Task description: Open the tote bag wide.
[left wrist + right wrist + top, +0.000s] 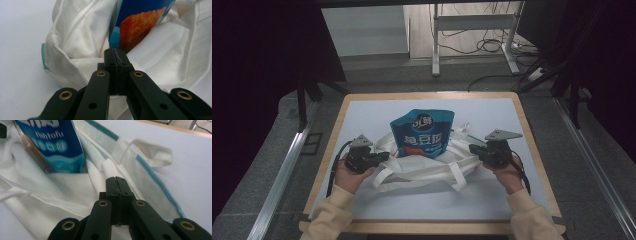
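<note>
A white cloth tote bag (422, 172) lies slumped on the table with a blue snack pouch (423, 132) standing in its mouth. My left gripper (387, 156) is at the bag's left side and my right gripper (472, 148) at its right side, both pointing inward. In the left gripper view the jaws (115, 51) are pressed together at the bag's rim (82, 30), just below the pouch (140, 25). In the right gripper view the jaws (116, 178) are likewise together on the white cloth (62, 192), with the pouch (50, 142) up to the left.
The bag's handles (457, 177) trail toward the front of the pale mat (492, 200), and one handle loop (150, 152) lies to the right. The wooden table edge (532, 145) frames the mat. Desk legs and cables (472, 45) stand on the floor beyond.
</note>
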Demonstrator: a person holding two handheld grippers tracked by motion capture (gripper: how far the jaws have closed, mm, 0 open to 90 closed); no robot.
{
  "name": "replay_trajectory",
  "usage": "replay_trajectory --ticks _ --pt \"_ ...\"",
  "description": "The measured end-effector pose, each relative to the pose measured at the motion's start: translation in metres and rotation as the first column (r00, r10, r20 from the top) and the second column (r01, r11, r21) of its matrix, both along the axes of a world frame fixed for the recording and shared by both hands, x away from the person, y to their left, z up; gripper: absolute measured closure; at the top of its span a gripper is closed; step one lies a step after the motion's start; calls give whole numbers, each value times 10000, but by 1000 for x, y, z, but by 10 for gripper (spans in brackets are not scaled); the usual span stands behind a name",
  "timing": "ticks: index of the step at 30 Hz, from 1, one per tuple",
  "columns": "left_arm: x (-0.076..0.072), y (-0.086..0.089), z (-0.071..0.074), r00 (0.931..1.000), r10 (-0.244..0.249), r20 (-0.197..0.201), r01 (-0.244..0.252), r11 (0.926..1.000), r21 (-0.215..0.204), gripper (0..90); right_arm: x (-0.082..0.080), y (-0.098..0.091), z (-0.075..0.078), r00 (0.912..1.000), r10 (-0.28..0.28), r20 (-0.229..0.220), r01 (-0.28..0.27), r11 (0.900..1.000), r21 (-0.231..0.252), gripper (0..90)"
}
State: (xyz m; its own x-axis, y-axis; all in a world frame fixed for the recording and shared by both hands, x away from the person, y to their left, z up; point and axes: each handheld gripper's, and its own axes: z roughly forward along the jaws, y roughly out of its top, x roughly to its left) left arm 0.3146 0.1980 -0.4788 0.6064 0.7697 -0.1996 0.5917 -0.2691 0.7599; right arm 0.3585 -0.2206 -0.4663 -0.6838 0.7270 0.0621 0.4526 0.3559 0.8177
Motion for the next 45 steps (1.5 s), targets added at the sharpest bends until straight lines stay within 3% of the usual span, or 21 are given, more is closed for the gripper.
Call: replay_trajectory --ticks 3,6,16,27,32,33,36,41,43,45 --pt "0 0 -5 10000 -3 -77 3 10000 -35 894 -1 -2 -9 9999 -39 -142 39 10000 13 886" --pt "1 1 -13 9997 26 -250 -32 9997 -233 895 0 -7 -28 9977 -162 -663 186 9992 353 887" --pt "1 -3 -24 9996 46 -282 -38 9996 268 897 -2 -6 -40 9977 -208 -644 213 9998 68 888" --pt "0 -3 -19 9999 106 -94 -105 9998 150 892 -3 -6 -38 9986 -244 -467 253 9995 188 887" --pt "-5 -3 -2 9989 18 459 -11 9999 -168 890 -9 -6 -25 9996 -258 -60 261 9977 622 887" --pt "-7 -4 6 9971 4 764 15 9997 -257 891 -13 -3 -16 9997 -147 201 131 9971 753 887" --pt "-4 -9 15 9946 39 1037 -25 9999 -136 892 -19 7 -3 9986 204 484 -245 9959 872 887" --pt "9 -15 18 9952 167 966 -160 9998 -81 894 -27 32 4 9938 934 599 -978 9923 759 887" --pt "23 -17 14 9964 465 708 -468 9989 30 895 -29 41 1 9923 1150 459 -1180 9906 687 887" --pt "28 -18 11 9968 574 555 -577 9983 33 895 -29 44 -2 9918 1223 375 -1244 9903 616 888"
